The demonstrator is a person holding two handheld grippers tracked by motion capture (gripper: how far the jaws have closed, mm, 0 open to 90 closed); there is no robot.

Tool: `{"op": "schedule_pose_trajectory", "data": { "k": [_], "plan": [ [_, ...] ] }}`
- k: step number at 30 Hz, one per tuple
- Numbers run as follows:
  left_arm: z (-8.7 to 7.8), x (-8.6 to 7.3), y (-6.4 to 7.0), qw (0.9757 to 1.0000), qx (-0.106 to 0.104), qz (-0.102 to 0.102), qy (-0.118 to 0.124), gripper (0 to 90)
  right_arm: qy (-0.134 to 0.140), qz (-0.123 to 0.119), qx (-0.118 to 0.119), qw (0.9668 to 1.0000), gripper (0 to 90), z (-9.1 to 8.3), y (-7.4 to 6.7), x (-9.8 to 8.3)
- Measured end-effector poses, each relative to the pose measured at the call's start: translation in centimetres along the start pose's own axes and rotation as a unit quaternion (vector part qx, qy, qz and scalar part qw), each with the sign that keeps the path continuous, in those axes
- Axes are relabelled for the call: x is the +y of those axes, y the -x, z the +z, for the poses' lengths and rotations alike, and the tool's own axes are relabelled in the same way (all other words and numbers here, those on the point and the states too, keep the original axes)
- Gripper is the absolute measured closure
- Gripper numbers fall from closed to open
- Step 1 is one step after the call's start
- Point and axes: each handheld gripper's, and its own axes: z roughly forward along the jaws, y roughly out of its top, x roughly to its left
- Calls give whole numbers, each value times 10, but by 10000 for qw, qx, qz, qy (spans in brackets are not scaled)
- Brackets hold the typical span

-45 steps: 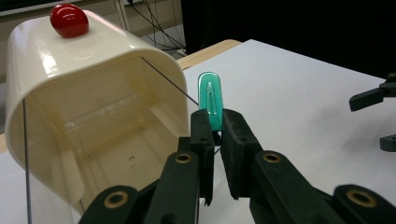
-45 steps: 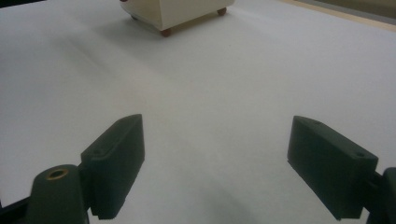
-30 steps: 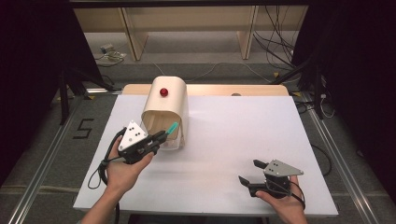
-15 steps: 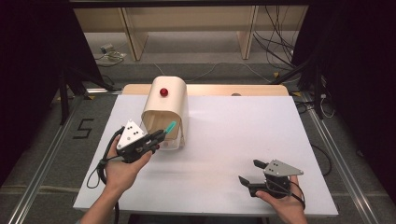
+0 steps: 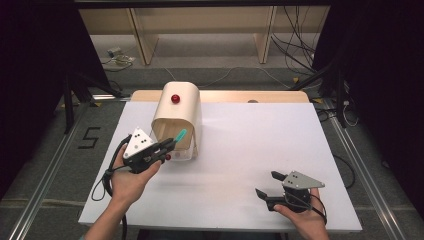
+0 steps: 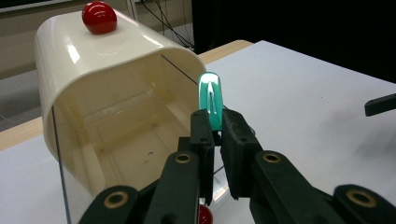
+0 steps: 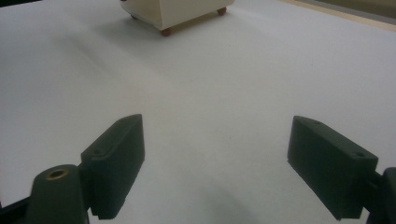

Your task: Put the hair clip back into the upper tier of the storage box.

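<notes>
A cream box [image 5: 176, 117] with a rounded top and a red knob [image 5: 175, 98] stands at the back left of the white table [image 5: 250, 140], its open front facing the person. My left gripper [image 5: 170, 144] is at that opening, shut on a slim teal piece [image 5: 180, 135] that sticks out past the jaws toward the box. In the left gripper view the teal piece [image 6: 211, 98] stands upright between the pads of the left gripper [image 6: 218, 126], before the hollow box [image 6: 93, 60]. My right gripper [image 5: 266, 183] rests open near the front right with nothing between its jaws.
A clear panel [image 6: 60, 177] hangs at the box's front edge, and a small red foot [image 5: 168, 157] shows under it. The right gripper view looks across bare white table past the right gripper [image 7: 217, 130] to the box [image 7: 177, 9]. Dark floor and cables surround the table.
</notes>
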Motion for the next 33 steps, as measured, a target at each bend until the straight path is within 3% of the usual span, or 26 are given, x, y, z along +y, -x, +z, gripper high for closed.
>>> {"op": "schedule_pose_trajectory", "data": {
  "k": [33],
  "plan": [
    [1, 1, -8, 9999, 82, -81, -44, 831, -10, 10, -3, 10000, 200, 0, 0, 0]
  ]
}}
